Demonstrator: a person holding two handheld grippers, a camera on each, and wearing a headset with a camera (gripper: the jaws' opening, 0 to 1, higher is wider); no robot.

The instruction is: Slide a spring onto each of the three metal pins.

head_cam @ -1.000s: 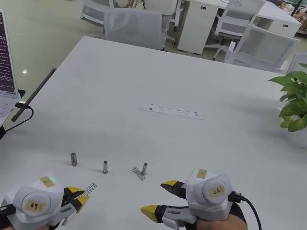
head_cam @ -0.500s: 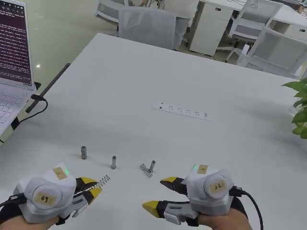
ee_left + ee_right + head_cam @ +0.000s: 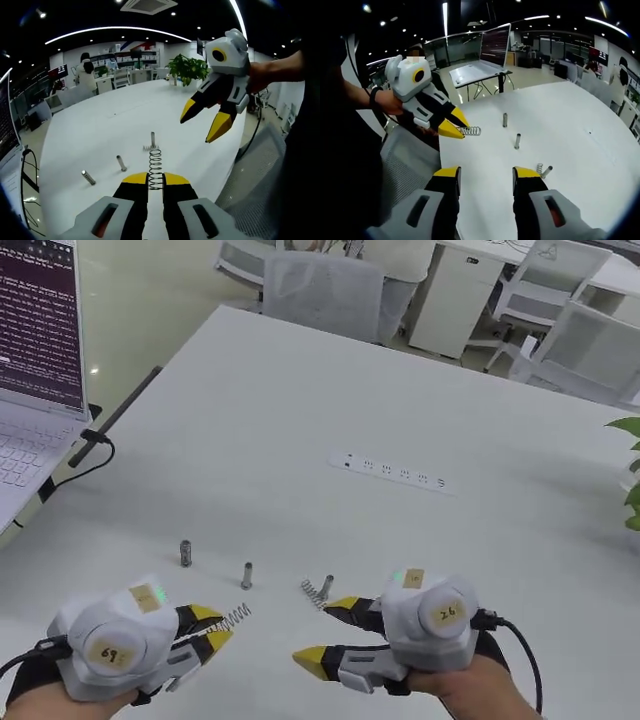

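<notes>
Three short metal pins stand in a row on the white table. The left pin [image 3: 186, 553] [image 3: 505, 120] has a spring around it. Bare stands the middle pin [image 3: 247, 575] [image 3: 121, 163]. By the foot of the right pin [image 3: 326, 586] [image 3: 152, 139] lies a loose spring [image 3: 313, 590] [image 3: 539, 168]. My left gripper [image 3: 215, 626] [image 3: 155, 177] is shut on another spring [image 3: 236, 616] [image 3: 155, 164], which sticks out forward, just short of the middle pin. My right gripper [image 3: 326, 633] [image 3: 486, 172] is open and holds nothing, close in front of the right pin.
A white power strip [image 3: 390, 472] lies further back on the table. An open laptop [image 3: 40, 350] with a black cable [image 3: 95, 445] sits at the left edge. Chairs and desks stand beyond the far edge, a plant [image 3: 632, 470] at the right.
The camera has shifted. My left gripper has carried its spring a little right, nearer the middle pin. The right gripper has moved closer to the right pin.
</notes>
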